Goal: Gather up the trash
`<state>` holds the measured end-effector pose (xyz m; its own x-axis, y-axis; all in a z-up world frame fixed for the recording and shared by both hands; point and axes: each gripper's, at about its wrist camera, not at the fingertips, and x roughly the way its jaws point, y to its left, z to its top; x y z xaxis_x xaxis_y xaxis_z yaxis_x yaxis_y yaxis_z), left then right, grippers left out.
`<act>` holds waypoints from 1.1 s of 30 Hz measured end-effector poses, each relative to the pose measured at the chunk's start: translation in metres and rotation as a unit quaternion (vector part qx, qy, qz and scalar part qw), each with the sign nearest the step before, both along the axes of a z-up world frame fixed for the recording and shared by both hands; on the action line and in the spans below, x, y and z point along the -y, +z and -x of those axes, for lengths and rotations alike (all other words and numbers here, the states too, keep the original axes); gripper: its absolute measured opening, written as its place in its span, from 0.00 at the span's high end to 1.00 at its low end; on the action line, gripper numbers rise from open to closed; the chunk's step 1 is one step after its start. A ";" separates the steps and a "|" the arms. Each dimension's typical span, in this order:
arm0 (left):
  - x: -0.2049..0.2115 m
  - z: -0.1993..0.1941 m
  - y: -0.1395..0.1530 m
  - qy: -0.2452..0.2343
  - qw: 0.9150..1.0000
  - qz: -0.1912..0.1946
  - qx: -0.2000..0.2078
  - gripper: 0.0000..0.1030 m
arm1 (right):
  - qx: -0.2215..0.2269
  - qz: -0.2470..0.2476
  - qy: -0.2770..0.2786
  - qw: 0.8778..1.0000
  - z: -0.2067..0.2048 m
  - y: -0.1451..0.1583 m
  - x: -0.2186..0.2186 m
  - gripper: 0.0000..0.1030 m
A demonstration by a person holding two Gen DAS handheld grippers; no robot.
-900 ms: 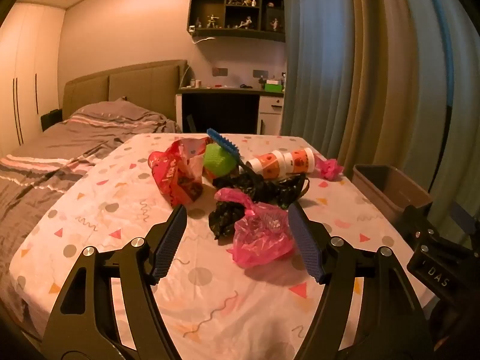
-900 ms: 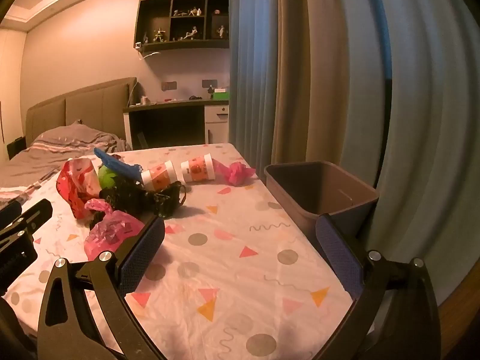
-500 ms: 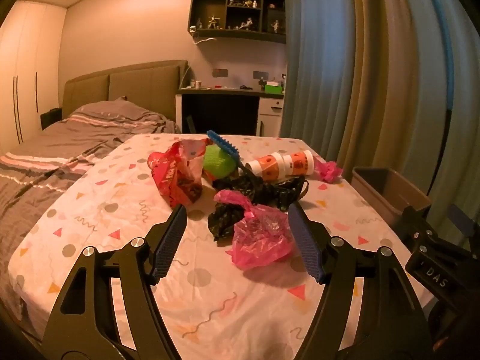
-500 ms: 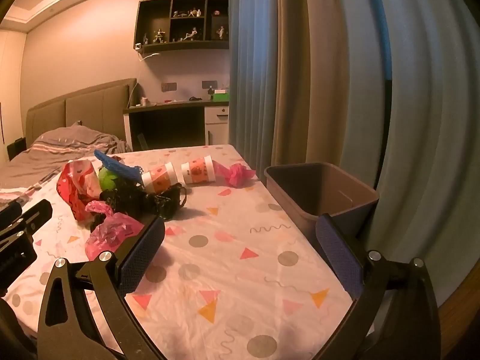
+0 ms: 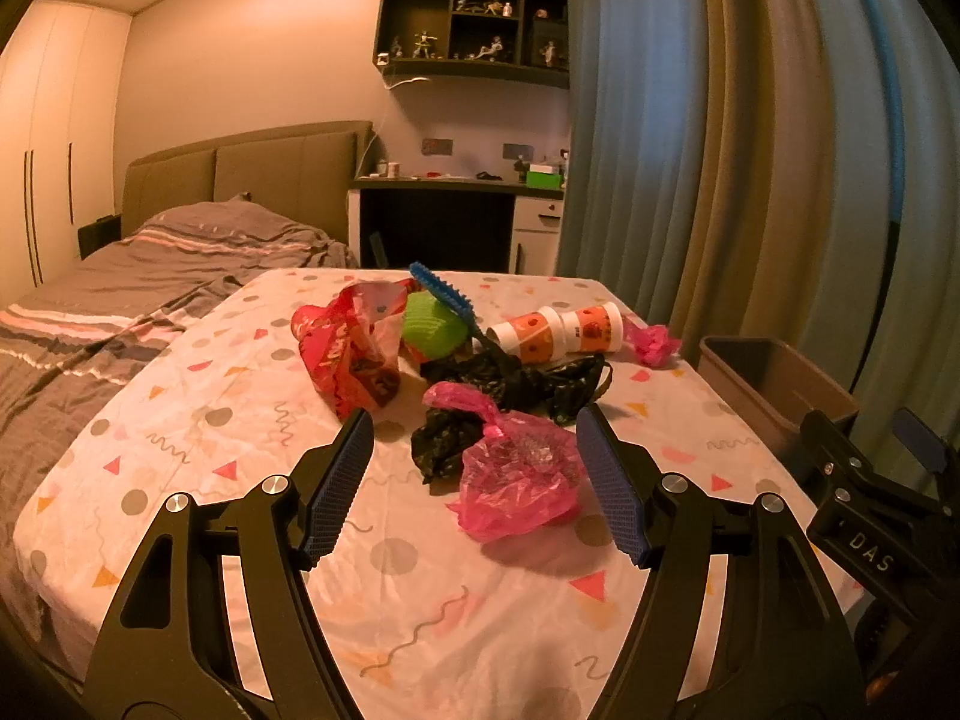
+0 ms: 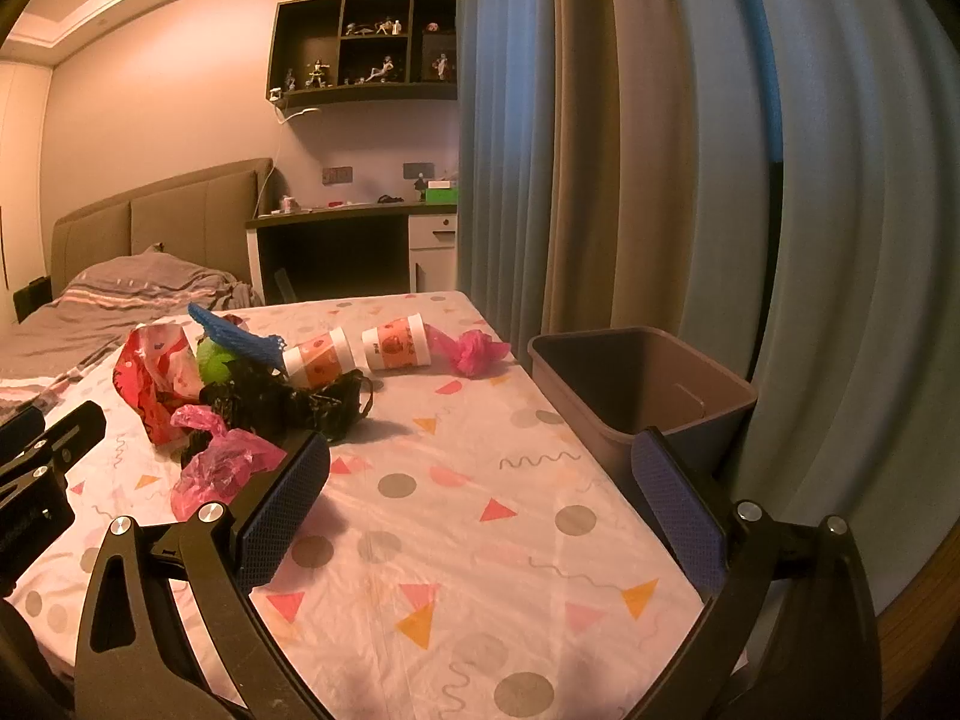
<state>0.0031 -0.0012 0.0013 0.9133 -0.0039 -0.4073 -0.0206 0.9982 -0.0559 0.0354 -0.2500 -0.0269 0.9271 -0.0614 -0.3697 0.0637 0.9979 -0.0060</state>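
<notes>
A heap of trash lies mid-table: a pink plastic bag (image 5: 516,480), a black bag (image 5: 516,384), a red wrapper (image 5: 348,354), a green ball-like piece (image 5: 433,324), a blue strip (image 5: 444,300), two orange-and-white cups (image 5: 558,331) and a small pink wad (image 5: 653,343). My left gripper (image 5: 477,468) is open above the table, with the pink bag just ahead between its fingers. My right gripper (image 6: 480,492) is open and empty over the table's right part, the pink bag (image 6: 222,468) to its left. A grey bin (image 6: 636,390) stands at the table's right edge.
The table wears a white cloth (image 5: 240,432) with coloured shapes. A bed (image 5: 150,276) lies at the left, a desk (image 5: 444,222) behind, and curtains (image 5: 750,150) hang at the right. The right gripper's body (image 5: 870,510) shows at the left view's right edge.
Both grippers have drifted slightly; the trash sits a touch lower in the left view. Nothing was grasped or moved.
</notes>
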 end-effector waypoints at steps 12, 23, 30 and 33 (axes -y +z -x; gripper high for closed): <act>0.006 0.000 0.000 -0.004 1.000 0.003 -0.001 0.33 | 0.001 0.002 -0.001 1.000 0.000 0.001 0.001 0.05; 0.012 -0.001 -0.002 -0.008 1.000 0.006 -0.002 0.33 | 0.003 0.001 -0.003 1.000 0.000 0.004 0.002 0.05; 0.014 -0.002 -0.004 -0.009 1.000 0.007 -0.003 0.33 | 0.004 0.002 -0.003 1.000 0.001 0.002 0.002 0.05; 0.015 -0.002 -0.004 -0.009 1.000 0.007 -0.003 0.33 | 0.004 0.002 -0.002 1.000 0.001 0.002 0.002 0.05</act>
